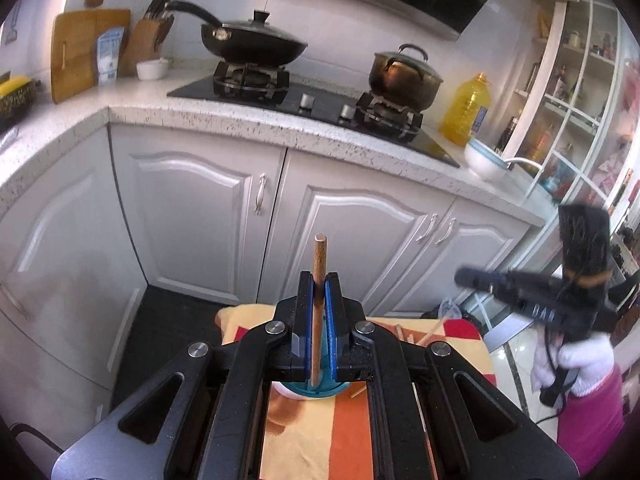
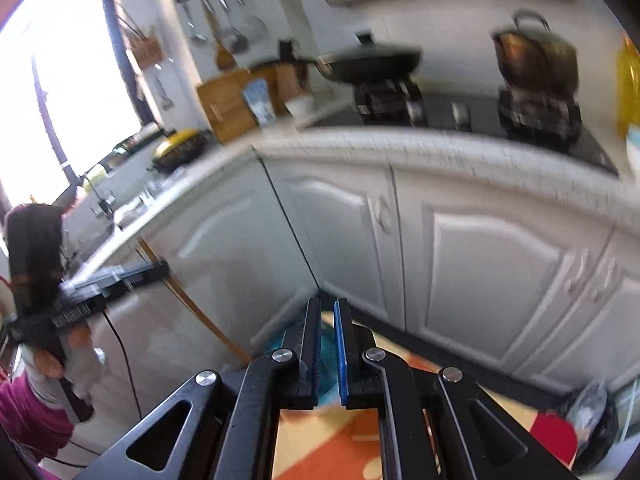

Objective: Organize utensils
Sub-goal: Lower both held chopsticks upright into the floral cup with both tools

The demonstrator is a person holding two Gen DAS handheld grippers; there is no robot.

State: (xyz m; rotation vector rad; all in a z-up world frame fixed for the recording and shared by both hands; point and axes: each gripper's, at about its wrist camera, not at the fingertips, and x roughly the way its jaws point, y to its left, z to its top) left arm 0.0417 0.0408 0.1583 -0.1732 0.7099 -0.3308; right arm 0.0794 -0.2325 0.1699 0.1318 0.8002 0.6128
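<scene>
- The left gripper (image 1: 319, 280), at lower centre of the left wrist view, is clamped on a wooden chopstick (image 1: 319, 276); its blue pads press the stick from both sides.
- The chopstick stands nearly upright between the fingers, its blunt top rising above the fingertips towards mid-frame and its lower end reaching down to a teal container (image 1: 320, 390) just under the gripper.
- Below that lies an orange, yellow and red cloth (image 1: 308, 432), with other thin sticks (image 1: 430, 334) on it to the right of the gripper.
- The right gripper (image 2: 328, 320), at lower centre of the right wrist view, has its jaws drawn together with only a narrow slit between the pads, and nothing shows between them.
- In the left wrist view the right gripper appears blurred at right, held by a white-gloved hand (image 1: 576, 364) with a pink sleeve.
- A counter (image 1: 256, 120) with a covered wok (image 1: 252, 42) and a pot (image 1: 404, 74) crosses the upper frame, white cabinet doors (image 1: 200, 216) below it.
</scene>
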